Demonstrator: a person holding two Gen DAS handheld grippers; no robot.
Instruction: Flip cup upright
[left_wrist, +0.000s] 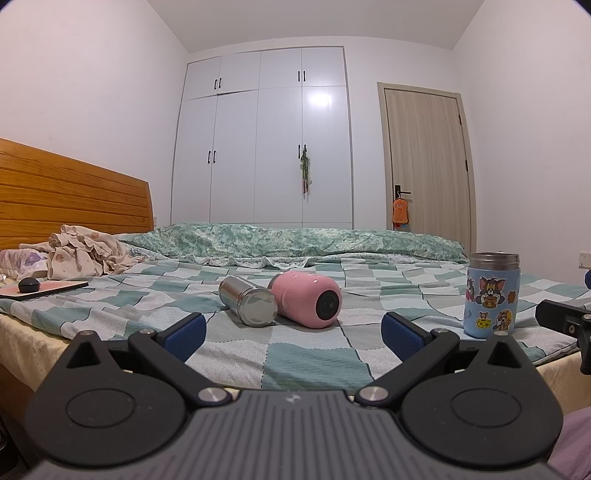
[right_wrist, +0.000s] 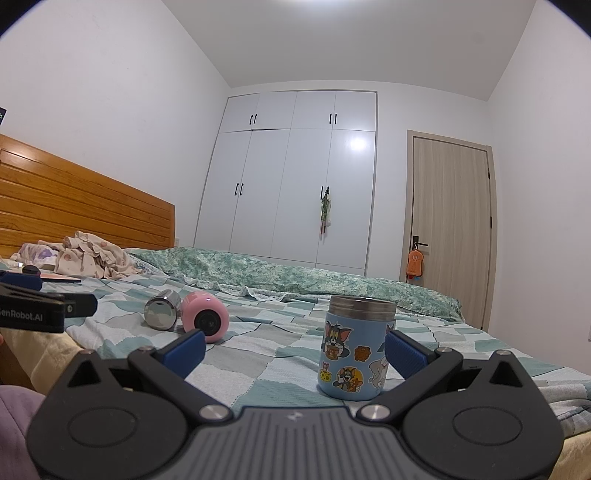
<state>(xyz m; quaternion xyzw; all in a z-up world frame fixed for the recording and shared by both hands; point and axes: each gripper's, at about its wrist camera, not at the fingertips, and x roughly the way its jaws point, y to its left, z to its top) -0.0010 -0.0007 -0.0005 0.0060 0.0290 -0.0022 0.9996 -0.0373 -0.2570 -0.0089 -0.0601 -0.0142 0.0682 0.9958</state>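
Left wrist view has the two toppled cups pretty much dead ahead of the left claw (left_wrist: 293, 332), which is spread wide open with nothing in it. The pink cup (left_wrist: 308, 299) lies on its side with its dark round end facing the camera, long axis running away and a bit left. The steel cup (left_wrist: 248, 301) lies touching it on the left, flat end toward us, same sort of angle. Both sit well out past the fingertips, so I'd say it's a straight reach forward, and the left side is the nearer one for either.

The right claw (right_wrist: 295, 352) is open too. The blue cartoon cup (right_wrist: 356, 349) already stands upright, partly between its blue pads; the right pad looks right beside or touching the cup, can't tell which.

Everything's on a bed with a checked green sheet (left_wrist: 314, 358), soft and a bit rumpled, so I'd expect a stood-up cup to wobble. Wooden headboard (left_wrist: 70, 195) on the left, white wardrobe (left_wrist: 264, 136) and a door (left_wrist: 424, 162) behind.
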